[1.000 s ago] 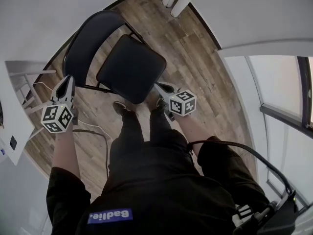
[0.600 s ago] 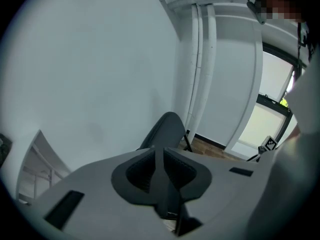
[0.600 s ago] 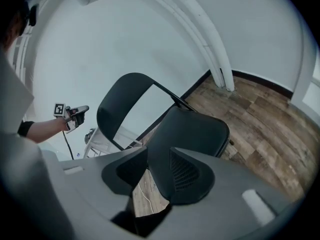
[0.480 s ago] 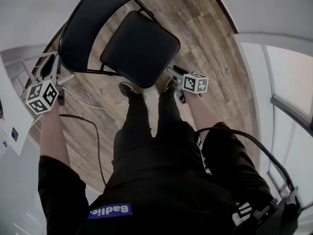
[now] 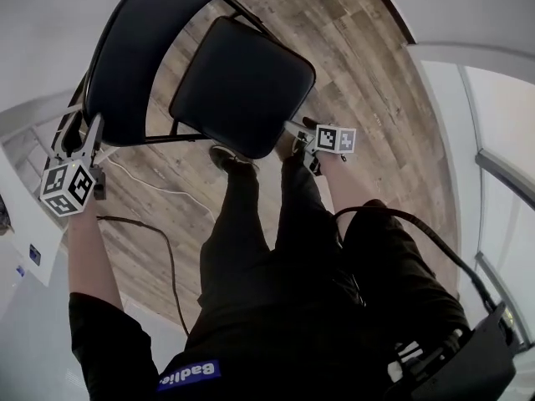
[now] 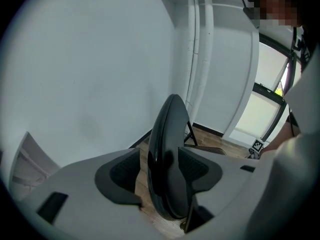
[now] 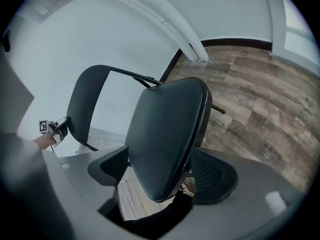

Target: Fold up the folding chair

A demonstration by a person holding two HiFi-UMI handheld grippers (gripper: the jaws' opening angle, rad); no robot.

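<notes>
Setting up grip on chair (image 5: 209, 73), not yet folded. Opening left gripper (image 5: 84, 132) around backrest (image 6: 167, 149) edge: backrest between jaws, pads not pressing. Opening right gripper (image 5: 297, 132) around seat (image 7: 167, 134) front edge, likewise loose. Next, probably: close 2 grippers firmly, then swing seat up toward backrest, holding backrest steady.

Bare indoor room (home or office unclear): white walls (image 5: 42, 23), wood-plank floor (image 5: 376, 90), window (image 5: 506, 115).
</notes>
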